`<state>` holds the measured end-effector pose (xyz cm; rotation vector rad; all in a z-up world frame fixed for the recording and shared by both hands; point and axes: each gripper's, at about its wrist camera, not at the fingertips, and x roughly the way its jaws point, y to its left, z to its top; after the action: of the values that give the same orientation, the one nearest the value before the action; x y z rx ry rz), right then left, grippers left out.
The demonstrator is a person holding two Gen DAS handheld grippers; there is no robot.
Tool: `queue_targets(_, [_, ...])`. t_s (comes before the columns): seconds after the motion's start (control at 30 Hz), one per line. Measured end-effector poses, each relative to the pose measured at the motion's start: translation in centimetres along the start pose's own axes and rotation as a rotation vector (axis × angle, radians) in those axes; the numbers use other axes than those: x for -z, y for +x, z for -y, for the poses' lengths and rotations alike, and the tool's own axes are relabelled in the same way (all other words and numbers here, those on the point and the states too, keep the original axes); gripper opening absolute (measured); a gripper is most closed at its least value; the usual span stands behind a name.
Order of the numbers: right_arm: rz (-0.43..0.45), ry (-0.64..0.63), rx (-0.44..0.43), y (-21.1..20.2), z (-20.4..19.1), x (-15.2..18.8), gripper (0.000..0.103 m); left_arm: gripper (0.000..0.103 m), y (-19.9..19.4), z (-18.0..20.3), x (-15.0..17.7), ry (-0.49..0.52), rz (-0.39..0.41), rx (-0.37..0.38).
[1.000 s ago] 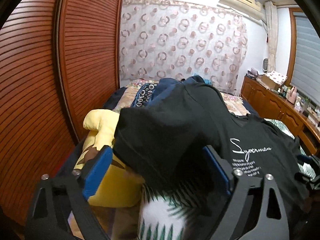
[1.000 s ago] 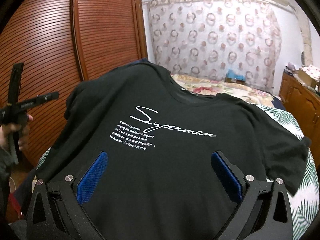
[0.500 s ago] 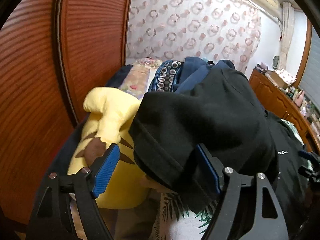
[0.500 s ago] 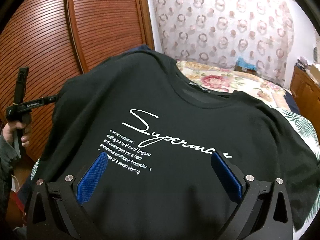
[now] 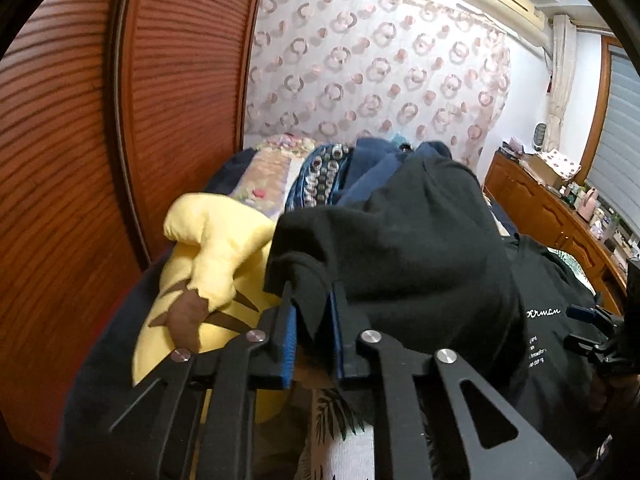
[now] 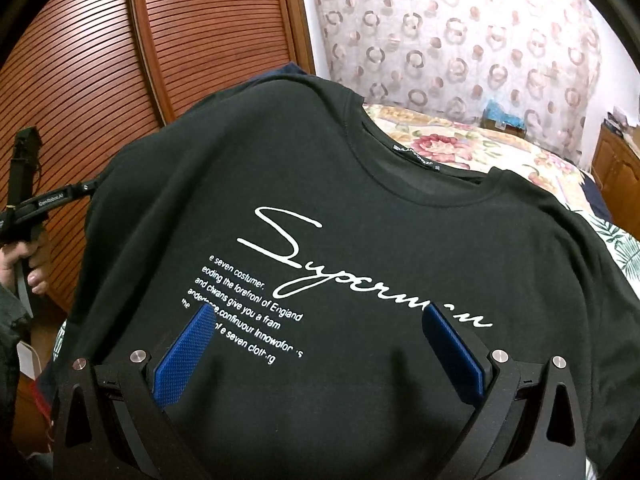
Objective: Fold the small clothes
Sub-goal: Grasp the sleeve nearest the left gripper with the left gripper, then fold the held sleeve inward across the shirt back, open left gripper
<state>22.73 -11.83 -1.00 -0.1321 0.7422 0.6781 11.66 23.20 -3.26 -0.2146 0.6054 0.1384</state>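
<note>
A black T-shirt (image 6: 360,240) with white script lettering lies spread over a bed (image 6: 460,140), filling most of the right wrist view. The right gripper (image 6: 320,344) hovers over the shirt's chest print with its 2 blue pads wide apart, gripping nothing. In the left wrist view, the left gripper (image 5: 312,320) is closing its jaws on a bunched fold of the shirt's sleeve, which sits pinched between the blue pads. A yellow plush toy (image 5: 212,264) lies just beside that sleeve at 9 o'clock. Wooden slatted doors (image 5: 120,120) stand at 10 o'clock, a patterned curtain (image 5: 380,72) at 12 o'clock.
</note>
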Motion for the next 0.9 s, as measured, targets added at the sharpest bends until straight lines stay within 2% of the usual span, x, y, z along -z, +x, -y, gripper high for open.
queue_targets(0.17, [0.010, 0.004, 0.002, -0.2, 0.3, -0.1, 0.103, 0.007, -2.5, 1.3, -1.1, 0.035, 0.073, -0.021])
queue_targets(0.27, [0.016, 0.007, 0.001, -0.3, 0.4, -0.1, 0.103, 0.007, -3.9, 2.3, -2.2, 0.048, 0.106, -0.003])
queue_targets(0.47, [0.040, 0.011, 0.005, -0.9, 0.4, 0.0, 0.103, 0.007, -5.0, 6.9, -5.7, 0.137, 0.139, 0.083])
queue_targets(0.7, [0.085, 0.047, 0.029, -2.2, 1.2, 0.5, 0.103, 0.007, -2.8, 15.2, -8.0, 0.283, 0.099, 0.206])
queue_targets(0.73, [0.090, 0.052, 0.034, -2.4, 1.3, 0.6, 0.103, 0.009, -2.4, 16.1, -7.9, 0.295, 0.088, 0.225])
queue_targets(0.83, [0.098, 0.059, 0.047, -2.6, 1.4, 0.9, 0.103, 0.021, -1.8, 17.3, -7.6, 0.318, 0.069, 0.255])
queue_targets(0.87, [0.099, 0.061, 0.052, -2.6, 1.5, 1.0, 0.103, 0.028, -1.8, 17.5, -7.6, 0.322, 0.065, 0.259])
queue_targets(0.9, [0.100, 0.062, 0.055, -2.6, 1.4, 1.1, 0.103, 0.040, -1.8, 17.3, -7.5, 0.322, 0.063, 0.257])
